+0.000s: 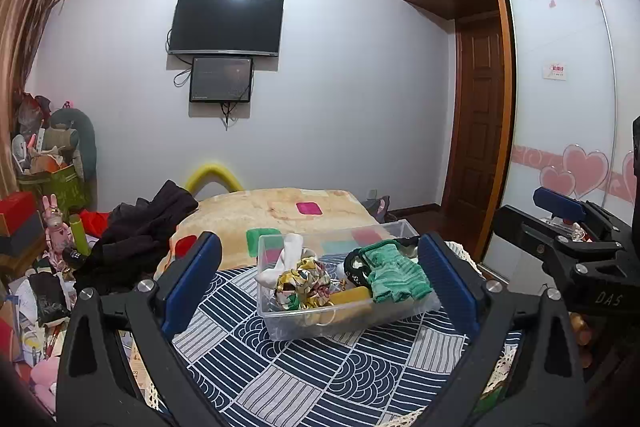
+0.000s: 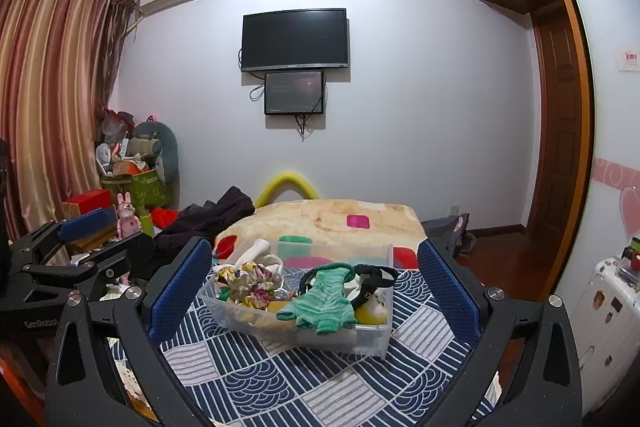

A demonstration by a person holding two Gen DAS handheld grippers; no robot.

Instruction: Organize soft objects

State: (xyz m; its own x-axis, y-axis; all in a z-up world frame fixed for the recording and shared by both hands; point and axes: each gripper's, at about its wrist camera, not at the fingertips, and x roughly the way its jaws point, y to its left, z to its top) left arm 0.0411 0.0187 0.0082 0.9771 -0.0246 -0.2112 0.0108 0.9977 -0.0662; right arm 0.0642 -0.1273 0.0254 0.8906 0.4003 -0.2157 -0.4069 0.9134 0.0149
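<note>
Two tongs (image 1: 320, 279) (image 2: 314, 291) agape — one bin (image 1: 280, 327), one green sock (image 1: 396, 273)

My left gripper (image 1: 320, 283) has a black frame, blue textured pads (image 1: 192, 283) and silver screws at the finger pivots. My right gripper (image 2: 314, 291) is built the same; its frame carries white "DAS" lettering, the left frame "GenRobot" lettering.

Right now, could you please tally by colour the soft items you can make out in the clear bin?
Green knit piece: 1
White sock: 1
Floral yellow-green scrunchie: 1
Black strap: 1
Total: 4 in the clear bin; others underneath are unclear.
</note>
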